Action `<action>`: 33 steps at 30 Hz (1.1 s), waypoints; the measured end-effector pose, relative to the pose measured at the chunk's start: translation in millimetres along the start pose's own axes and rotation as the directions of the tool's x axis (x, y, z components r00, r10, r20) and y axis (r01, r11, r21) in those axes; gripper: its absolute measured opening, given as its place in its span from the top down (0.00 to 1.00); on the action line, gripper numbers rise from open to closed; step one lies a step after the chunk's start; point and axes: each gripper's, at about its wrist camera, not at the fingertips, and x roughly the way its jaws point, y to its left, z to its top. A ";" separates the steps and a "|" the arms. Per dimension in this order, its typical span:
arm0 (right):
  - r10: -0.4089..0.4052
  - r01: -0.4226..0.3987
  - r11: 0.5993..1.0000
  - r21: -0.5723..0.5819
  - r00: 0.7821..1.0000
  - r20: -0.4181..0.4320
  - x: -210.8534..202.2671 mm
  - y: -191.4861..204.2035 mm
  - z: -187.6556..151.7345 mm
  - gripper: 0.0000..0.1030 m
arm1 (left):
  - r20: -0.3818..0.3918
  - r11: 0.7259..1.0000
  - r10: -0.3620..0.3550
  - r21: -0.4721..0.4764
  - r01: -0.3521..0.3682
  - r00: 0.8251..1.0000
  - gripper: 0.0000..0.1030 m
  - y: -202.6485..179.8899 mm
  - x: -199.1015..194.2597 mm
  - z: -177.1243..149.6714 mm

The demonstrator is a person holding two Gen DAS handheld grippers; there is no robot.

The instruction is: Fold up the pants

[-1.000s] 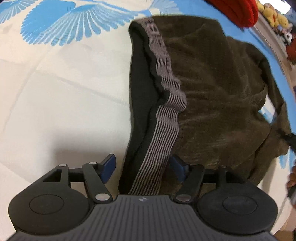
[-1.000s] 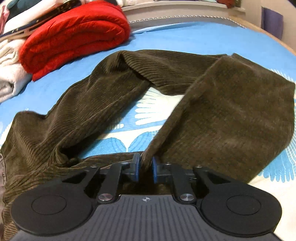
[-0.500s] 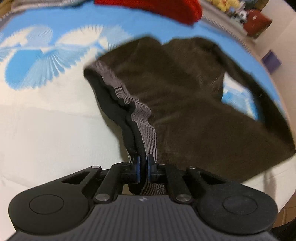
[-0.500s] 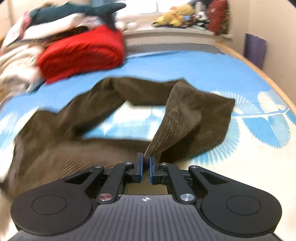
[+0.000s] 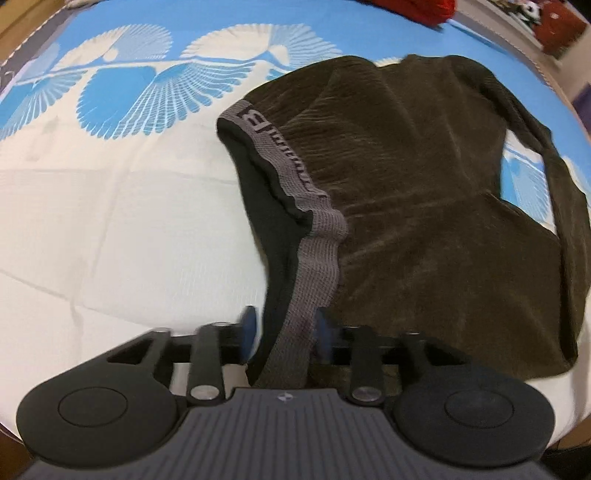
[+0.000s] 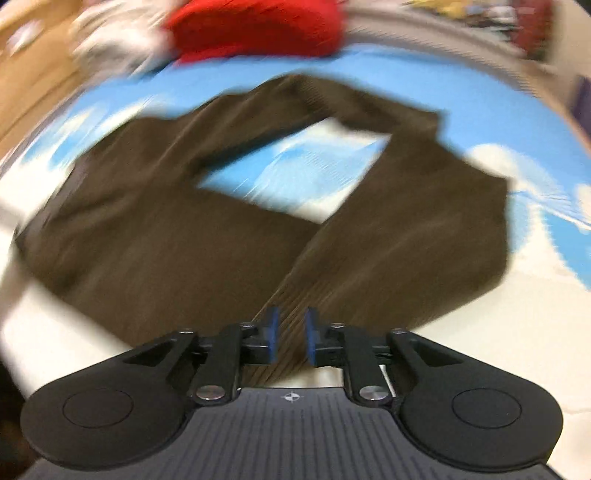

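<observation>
Dark brown corduroy pants [image 5: 424,206] lie on the blue and white bedspread [image 5: 110,229], with a grey ribbed waistband [image 5: 317,251] running toward my left gripper [image 5: 284,328]. Its blue pads stand apart on either side of the waistband, so the left gripper is open. In the blurred right wrist view the pants [image 6: 166,221] lie with the legs bent into a loop. My right gripper [image 6: 291,332] has its pads slightly apart around a leg edge [image 6: 291,306]; it is open.
A red folded blanket [image 6: 255,29] and pale laundry [image 6: 118,48] lie at the far side of the bed. Plush toys and shelf items [image 5: 546,22] sit at the far right. The bed's near edge is just below both grippers.
Both grippers were shut on the pants half a second ago and have now opened. The pants have been laid down nearer the bed's front edge, with the legs folded over.
</observation>
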 end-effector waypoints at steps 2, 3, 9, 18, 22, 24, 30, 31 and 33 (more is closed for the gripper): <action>-0.050 0.047 0.996 0.074 0.998 0.030 19.1 -8.1 12.1 0.66 | -0.015 1.000 0.008 -0.001 -0.008 1.000 0.51 -0.8 10.8 8.8; -0.066 0.062 0.993 0.104 0.997 0.033 29.5 -11.4 17.3 0.66 | -0.031 1.000 -0.001 -0.008 0.000 1.000 0.48 -1.6 17.6 12.1; -0.106 0.106 0.990 0.089 0.994 -0.014 106.5 -0.2 45.3 0.59 | -0.096 0.999 -0.024 -0.036 0.021 0.995 0.45 4.1 42.7 10.4; -0.221 0.219 0.975 -0.026 0.968 -0.119 174.1 24.0 52.9 0.66 | -0.132 0.999 -0.030 0.007 0.032 0.991 0.45 -3.6 62.1 12.3; -0.219 0.224 0.973 0.057 0.972 -0.083 145.6 5.1 57.5 0.93 | -0.141 0.999 -0.019 0.030 0.024 0.990 0.46 -8.3 66.6 9.5; -0.255 0.258 0.959 0.114 0.966 -0.047 120.0 -16.0 55.1 0.93 | -0.134 0.999 -0.017 0.037 0.022 0.991 0.52 -9.6 66.4 7.0; -0.334 0.348 0.885 0.307 0.937 -0.101 37.8 -115.5 -1.5 0.94 | -0.108 0.997 -0.002 0.080 0.010 0.994 0.69 -18.1 56.7 -1.8; -0.328 0.362 0.874 0.325 0.931 -0.157 30.7 -130.2 -16.8 0.94 | -0.112 0.996 -0.006 0.085 0.016 0.994 0.70 -20.2 55.4 -4.2; -0.253 0.353 0.860 0.369 0.922 -0.293 23.6 -158.2 -59.3 0.94 | -0.113 0.994 0.009 0.113 0.004 0.994 0.70 -25.5 52.6 -8.1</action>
